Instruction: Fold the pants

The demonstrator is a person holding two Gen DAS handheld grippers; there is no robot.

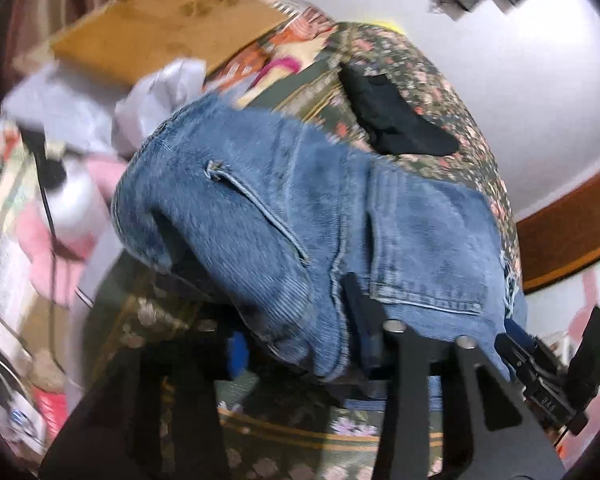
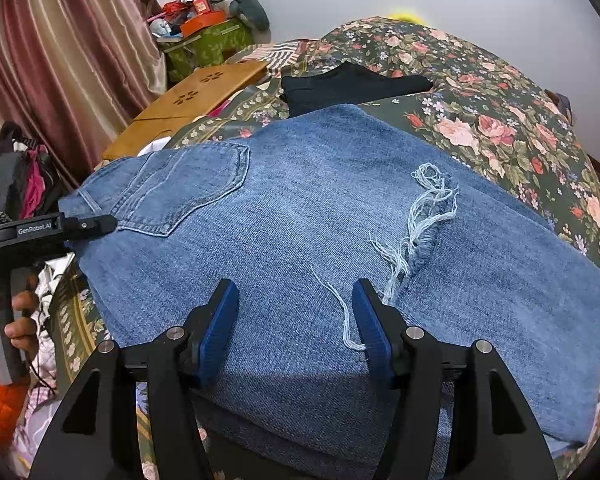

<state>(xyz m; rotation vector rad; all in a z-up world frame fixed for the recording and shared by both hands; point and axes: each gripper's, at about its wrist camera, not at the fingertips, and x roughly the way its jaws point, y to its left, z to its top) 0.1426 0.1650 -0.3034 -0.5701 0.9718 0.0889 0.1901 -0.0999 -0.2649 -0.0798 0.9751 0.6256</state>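
Note:
Blue jeans [image 2: 320, 220] lie folded on a floral bedspread [image 2: 500, 120], back pocket [image 2: 188, 192] at the left, a frayed rip [image 2: 428, 216] at the right. My right gripper [image 2: 296, 312] is open, its blue pads [image 2: 216, 328] resting on the denim near the front edge. My left gripper [image 2: 100, 224] reaches in from the left and is shut on the jeans' waistband. In the left wrist view the jeans [image 1: 260, 208] drape over my left gripper [image 1: 340, 312]; one finger [image 1: 356, 304] shows, the other is hidden under cloth.
A black garment [image 2: 352, 86] lies behind the jeans. A wooden lap table [image 2: 196, 100] sits at the bed's left, with a green box of clutter [image 2: 208, 40] and curtains [image 2: 60, 60] beyond. Clothes pile [image 2: 20, 168] at the left edge.

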